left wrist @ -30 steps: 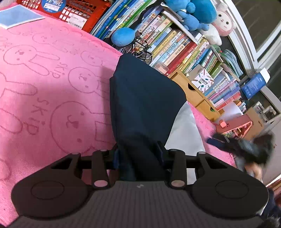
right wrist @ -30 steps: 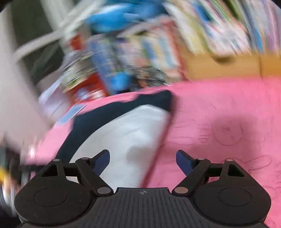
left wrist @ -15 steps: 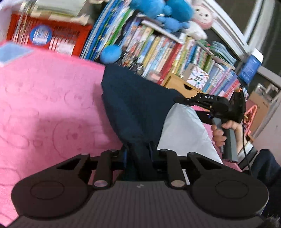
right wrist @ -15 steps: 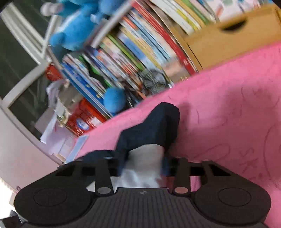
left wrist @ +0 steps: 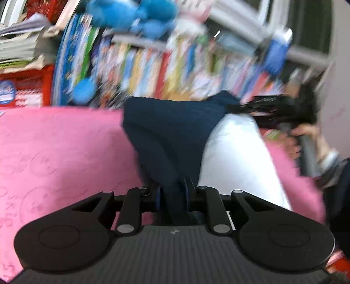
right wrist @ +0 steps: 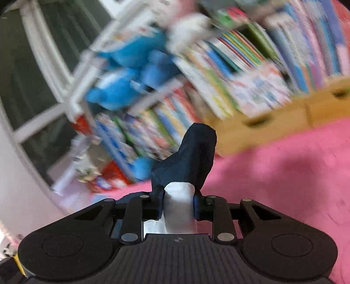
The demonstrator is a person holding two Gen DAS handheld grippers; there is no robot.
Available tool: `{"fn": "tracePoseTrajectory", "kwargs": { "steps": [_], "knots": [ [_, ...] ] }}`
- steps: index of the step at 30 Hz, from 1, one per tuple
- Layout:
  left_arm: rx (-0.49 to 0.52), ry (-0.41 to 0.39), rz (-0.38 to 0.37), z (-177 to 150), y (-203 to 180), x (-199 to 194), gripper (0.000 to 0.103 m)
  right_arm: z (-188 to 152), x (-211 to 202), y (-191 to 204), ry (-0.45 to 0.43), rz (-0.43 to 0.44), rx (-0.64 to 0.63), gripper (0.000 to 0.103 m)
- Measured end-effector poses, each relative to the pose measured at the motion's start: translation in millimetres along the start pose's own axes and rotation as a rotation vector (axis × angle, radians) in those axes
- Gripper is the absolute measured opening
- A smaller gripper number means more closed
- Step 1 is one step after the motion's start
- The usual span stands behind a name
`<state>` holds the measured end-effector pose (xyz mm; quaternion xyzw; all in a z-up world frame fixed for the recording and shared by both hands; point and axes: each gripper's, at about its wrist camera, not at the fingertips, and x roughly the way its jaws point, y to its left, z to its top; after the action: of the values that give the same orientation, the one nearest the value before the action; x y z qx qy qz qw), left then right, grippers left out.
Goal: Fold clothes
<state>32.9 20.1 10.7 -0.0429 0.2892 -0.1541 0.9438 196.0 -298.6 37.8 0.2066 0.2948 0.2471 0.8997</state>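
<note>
- A pink blanket point(left wrist: 54, 142) with faint cartoon prints covers the surface.
- Behind it, crowded books point(right wrist: 229, 72), blue plush toys point(left wrist: 131, 15), a red crate point(left wrist: 28, 87).
- White-framed window point(right wrist: 43, 65), dark outside.

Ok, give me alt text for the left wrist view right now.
The left claw pinches a navy and white garment lifted above a pink blanket, jaws opening slightly. The right claw holds the far corner, before blurred bookshelves.

A pink rabbit-print blanket point(left wrist: 54, 153) spreads beneath and ahead of the gripper. Beyond it stand crowded books point(right wrist: 229, 72), blue plush toys point(left wrist: 131, 13), what looks like a red crate point(left wrist: 26, 91) far left, and wooden drawers point(right wrist: 284, 118).
</note>
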Motion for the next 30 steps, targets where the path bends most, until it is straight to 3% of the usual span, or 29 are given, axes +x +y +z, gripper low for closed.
{"fn": "tracePoseTrajectory", "kwargs": {
  "steps": [1,3,4,6,9,11,13,14,17,21,25,30],
  "knots": [
    [0.022,0.006,0.028,-5,-1,5,0.024,-10,8,-9,0.018,-0.087,0.002,0.048],
    [0.061,-0.004,0.06,-11,-4,2,0.028,-26,16,-14,0.047,-0.244,-0.039,0.055],
    [0.086,-0.013,0.078,-12,-5,-2,0.03,-32,13,-9,0.041,-0.271,-0.083,0.068],
    [0.141,-0.035,0.121,-15,-8,-11,0.035,-43,0,7,0.002,-0.293,-0.183,0.079],
    [0.199,-0.045,0.2,-23,-8,-17,0.038,-54,-26,50,-0.093,-0.283,-0.371,0.082],
    [0.193,-0.038,0.233,-31,-8,-18,0.038,-56,-29,82,-0.093,-0.243,-0.458,0.072],
    [0.167,-0.031,0.241,-37,-4,-17,0.038,-60,-24,115,-0.061,-0.195,-0.539,0.035],
    [0.153,-0.03,0.246,-39,-3,-16,0.038,-62,-15,130,-0.02,-0.161,-0.57,0.027],
    [0.108,-0.018,0.258,-43,1,-12,0.037,-76,29,170,0.082,-0.096,-0.652,0.025],
    [0.041,-0.016,0.226,-41,13,-13,0.039,-95,102,201,0.194,-0.117,-0.726,0.024],
    [0.048,-0.017,0.23,-42,14,-15,0.039,-100,153,202,0.183,-0.184,-0.763,0.021],
    [0.043,-0.016,0.222,-42,15,-15,0.042,-99,173,196,0.182,-0.185,-0.769,0.022]
  ]
}}
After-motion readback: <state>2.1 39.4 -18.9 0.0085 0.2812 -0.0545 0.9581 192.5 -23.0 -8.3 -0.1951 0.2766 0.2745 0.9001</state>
